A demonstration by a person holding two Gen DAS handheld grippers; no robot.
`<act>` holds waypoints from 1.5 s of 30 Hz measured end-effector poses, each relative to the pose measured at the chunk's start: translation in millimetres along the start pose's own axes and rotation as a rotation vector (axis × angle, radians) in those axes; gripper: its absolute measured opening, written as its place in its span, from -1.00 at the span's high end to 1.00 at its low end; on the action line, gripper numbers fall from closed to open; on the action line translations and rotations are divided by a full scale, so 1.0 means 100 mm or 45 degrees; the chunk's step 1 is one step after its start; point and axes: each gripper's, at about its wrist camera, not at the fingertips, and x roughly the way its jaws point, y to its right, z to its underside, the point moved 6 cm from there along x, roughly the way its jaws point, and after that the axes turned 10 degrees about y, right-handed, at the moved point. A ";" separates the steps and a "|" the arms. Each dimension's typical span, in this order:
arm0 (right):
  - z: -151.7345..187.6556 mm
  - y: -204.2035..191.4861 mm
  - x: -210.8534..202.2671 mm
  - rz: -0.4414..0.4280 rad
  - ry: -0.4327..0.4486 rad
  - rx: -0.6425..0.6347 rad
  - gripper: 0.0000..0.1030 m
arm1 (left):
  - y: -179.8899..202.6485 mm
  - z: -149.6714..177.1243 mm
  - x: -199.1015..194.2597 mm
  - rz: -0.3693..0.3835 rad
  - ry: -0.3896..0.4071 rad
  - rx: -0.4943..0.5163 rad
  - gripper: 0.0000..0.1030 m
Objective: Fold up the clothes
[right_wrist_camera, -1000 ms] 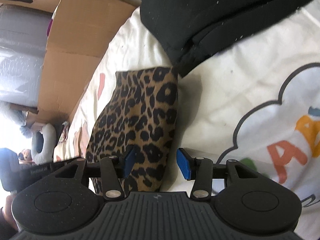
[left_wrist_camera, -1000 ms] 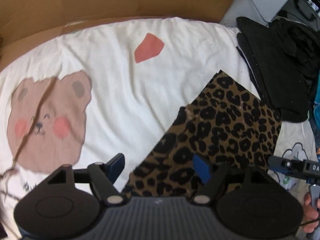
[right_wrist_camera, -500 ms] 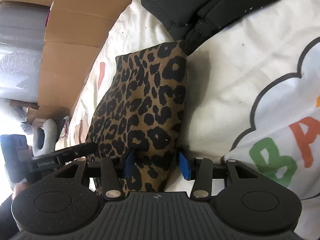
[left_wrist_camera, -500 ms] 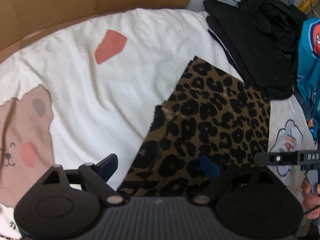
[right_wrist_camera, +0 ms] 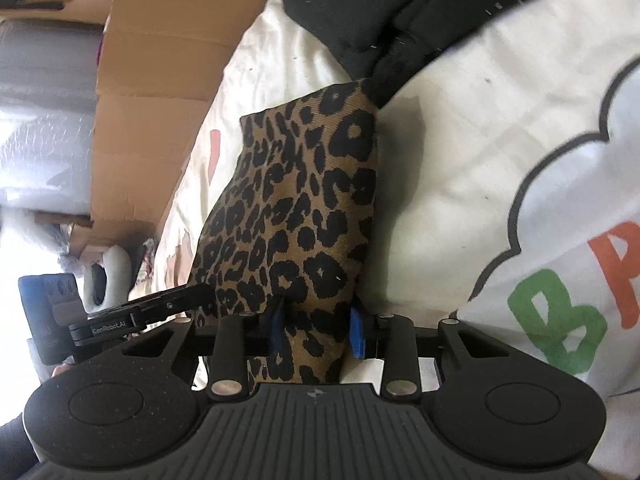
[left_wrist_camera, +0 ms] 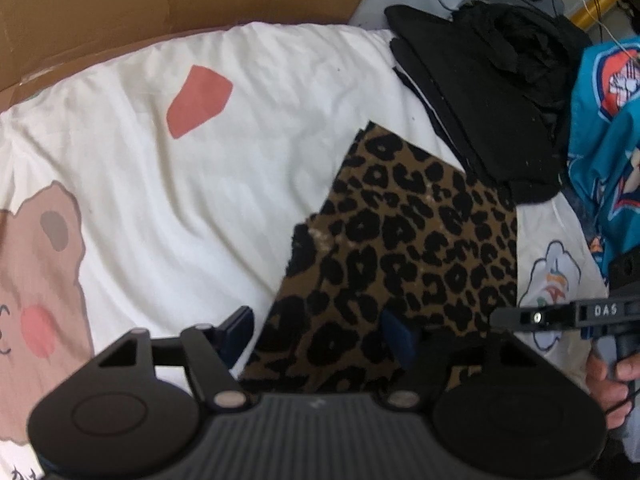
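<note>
Right gripper point(right_wrist_camera: 316, 330): jaws closing, the near corner of the leopard-print cloth point(right_wrist_camera: 304, 216) bunched between the blue pads, which press its folds. Left gripper point(left_wrist_camera: 318, 336): jaws wide and closing, straddling the cloth's near edge without pinching it. The cloth lies folded flat on the white printed bedsheet point(left_wrist_camera: 240, 184). Beyond it, touching its far corner, sits a pile of black garments point(left_wrist_camera: 492, 92). Cardboard point(left_wrist_camera: 180, 4) stands behind.

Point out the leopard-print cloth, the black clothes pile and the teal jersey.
leopard-print cloth point(left_wrist_camera: 416, 240): left wrist view, middle of its top face.
black clothes pile point(left_wrist_camera: 492, 92): left wrist view, flat top layer.
teal jersey point(left_wrist_camera: 604, 152): left wrist view, blue fabric under the badge.
</note>
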 end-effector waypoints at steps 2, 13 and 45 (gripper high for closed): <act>0.00 0.03 0.01 -0.015 0.006 0.033 0.31 | -0.05 -0.05 0.05 0.014 0.008 -0.032 -0.52; -0.01 0.12 0.12 -0.088 0.047 0.168 0.33 | -0.14 -0.13 0.37 0.127 0.002 -0.176 -0.48; 0.01 0.09 0.19 -0.105 0.039 0.150 0.73 | -0.13 -0.18 0.49 0.210 0.004 -0.128 0.38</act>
